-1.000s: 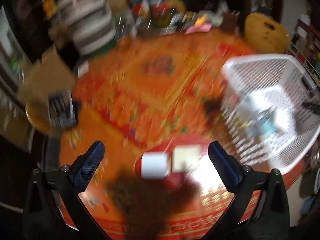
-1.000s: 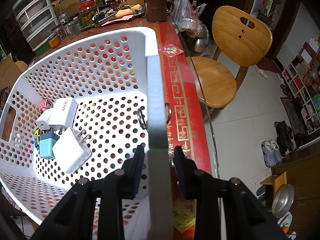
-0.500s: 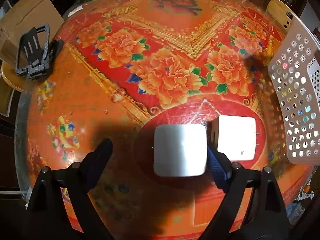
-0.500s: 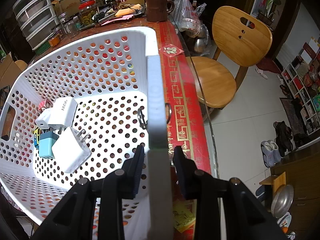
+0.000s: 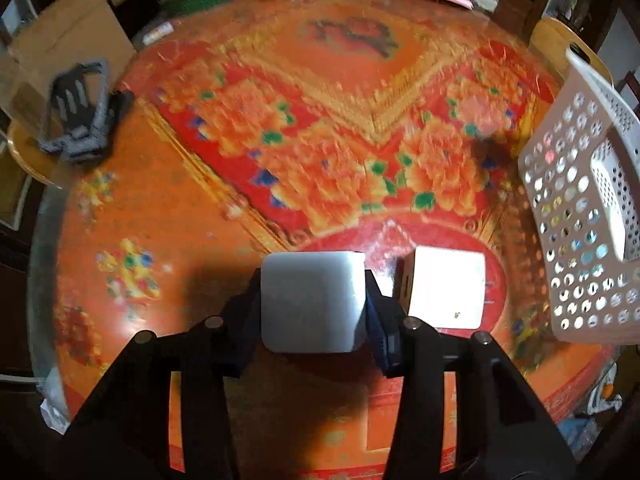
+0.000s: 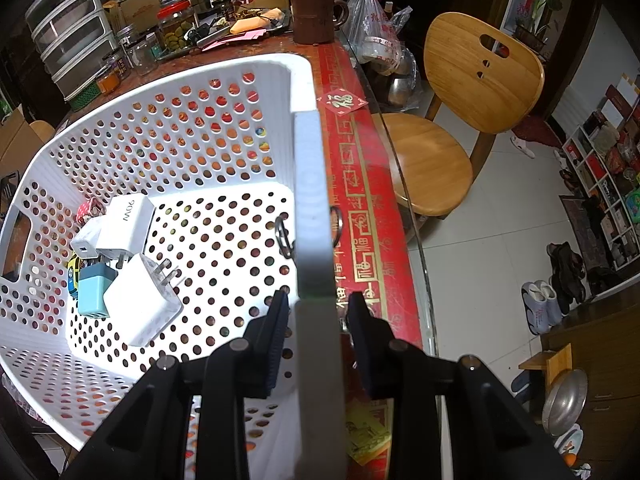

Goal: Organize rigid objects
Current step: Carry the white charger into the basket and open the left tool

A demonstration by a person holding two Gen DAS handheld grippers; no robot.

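Note:
My left gripper [image 5: 314, 308] is shut on a white cube charger [image 5: 314, 302] just above the red floral table [image 5: 280, 140]. A second white charger [image 5: 444, 286] lies on the table right beside it. The white perforated basket [image 5: 580, 216] stands at the right. My right gripper [image 6: 316, 328] is shut on the basket's right wall [image 6: 314, 216]. Inside the basket lie several chargers: a white one with prongs [image 6: 142, 300], a blue one [image 6: 94, 290] and a white one marked 90W [image 6: 128, 222].
A black phone stand [image 5: 82, 110] lies at the table's left edge beside a cardboard box [image 5: 64, 44]. Jars, a brown mug [image 6: 314, 18] and clutter line the table's far side. A wooden chair [image 6: 452, 120] stands to the right of the table.
My left gripper has closed its fingers onto the white cube charger. The right gripper still holds the basket wall and has not moved.

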